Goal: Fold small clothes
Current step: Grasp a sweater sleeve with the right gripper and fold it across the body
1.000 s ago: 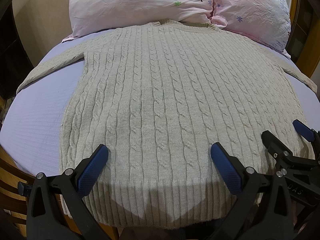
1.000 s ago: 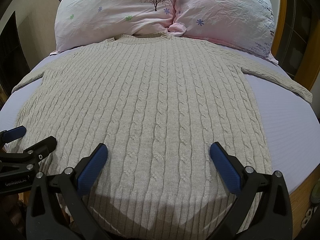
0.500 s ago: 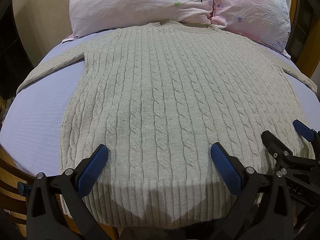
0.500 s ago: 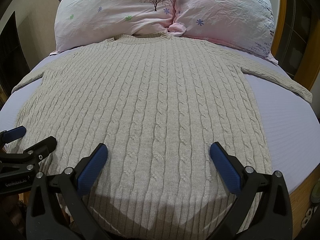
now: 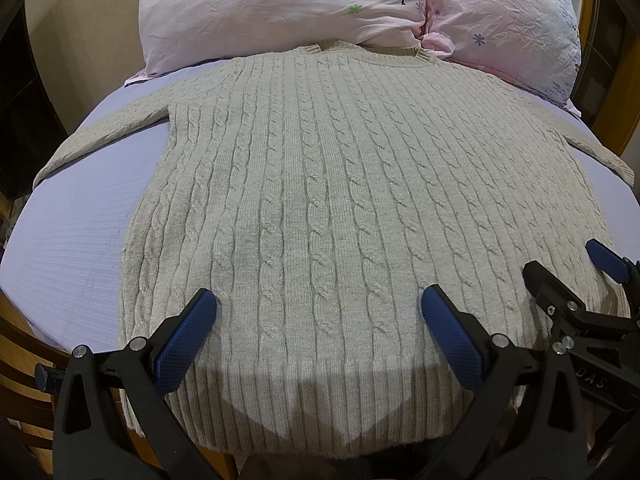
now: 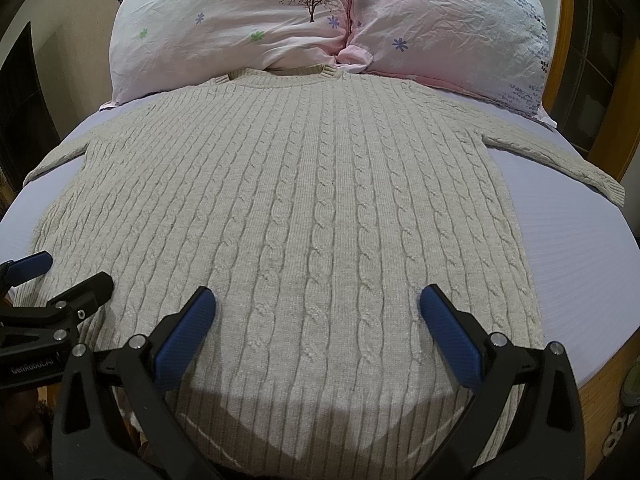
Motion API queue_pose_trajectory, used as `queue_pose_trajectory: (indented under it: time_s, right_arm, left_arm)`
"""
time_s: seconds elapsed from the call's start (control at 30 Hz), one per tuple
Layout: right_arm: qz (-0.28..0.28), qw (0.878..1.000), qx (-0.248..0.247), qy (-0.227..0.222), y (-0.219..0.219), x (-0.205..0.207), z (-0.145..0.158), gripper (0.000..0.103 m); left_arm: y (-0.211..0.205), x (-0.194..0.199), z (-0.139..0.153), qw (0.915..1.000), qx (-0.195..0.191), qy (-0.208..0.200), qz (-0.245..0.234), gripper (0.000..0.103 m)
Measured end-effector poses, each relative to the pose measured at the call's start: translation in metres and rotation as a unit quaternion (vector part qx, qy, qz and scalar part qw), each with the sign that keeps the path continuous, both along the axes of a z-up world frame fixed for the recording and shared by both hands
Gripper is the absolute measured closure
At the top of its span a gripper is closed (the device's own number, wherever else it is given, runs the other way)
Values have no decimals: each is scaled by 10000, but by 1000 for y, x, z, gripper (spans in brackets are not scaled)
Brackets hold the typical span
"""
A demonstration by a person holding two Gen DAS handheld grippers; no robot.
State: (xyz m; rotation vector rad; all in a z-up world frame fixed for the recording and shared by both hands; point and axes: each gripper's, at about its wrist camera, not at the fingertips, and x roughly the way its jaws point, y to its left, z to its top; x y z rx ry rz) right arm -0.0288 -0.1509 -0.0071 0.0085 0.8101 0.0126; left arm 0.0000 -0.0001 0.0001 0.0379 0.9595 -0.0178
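A beige cable-knit sweater [image 5: 340, 200] lies flat and spread out on a lavender bed sheet [image 5: 72, 248], collar at the far end, ribbed hem nearest me. It also shows in the right wrist view [image 6: 320, 216]. Both sleeves stretch out sideways. My left gripper [image 5: 316, 312] is open and empty above the hem's left half. My right gripper [image 6: 316, 312] is open and empty above the hem's right half. The right gripper also shows in the left wrist view [image 5: 568, 268], and the left gripper in the right wrist view [image 6: 68, 272].
Two pink flowered pillows [image 6: 248, 20] [image 6: 452, 28] lie at the head of the bed just beyond the collar. A wooden bed frame [image 6: 616, 96] rises on the right. Bare sheet [image 6: 592, 264] lies on either side of the sweater. Wooden slats [image 5: 24, 356] show below the left bed edge.
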Motion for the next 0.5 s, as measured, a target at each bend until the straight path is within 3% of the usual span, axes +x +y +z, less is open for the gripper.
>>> queue_pose_trajectory:
  time_s: [0.1, 0.2, 0.3, 0.37, 0.43, 0.47, 0.5]
  right_arm:
    - [47, 9999, 11, -109, 0, -2, -2, 2]
    - [414, 9972, 19, -616, -6, -10, -4, 2]
    - [535, 9949, 438, -734, -39, -6, 7, 2]
    - [-61, 9904, 892, -1059, -94, -1, 29, 2]
    - [-890, 9795, 1337, -1219, -159, 8, 44, 3]
    - [-1332, 9707, 1593, -1210, -195, 15, 48, 5]
    - [-1736, 9610, 1819, -1156, -228, 22, 49, 13]
  left_arm:
    - [0, 0, 0, 10000, 4, -4, -12, 1]
    - [1, -2, 0, 9999, 18, -95, -44, 1]
    - [1, -1, 4, 9998, 22, -158, -132, 1]
    - [5, -2, 6, 9996, -108, -158, -208, 1]
    - [18, 2, 15, 9978, -475, -351, -303, 1]
    - [26, 5, 22, 9959, -637, -553, -325, 1]
    - [31, 8, 27, 9946, -711, -675, -340, 1]
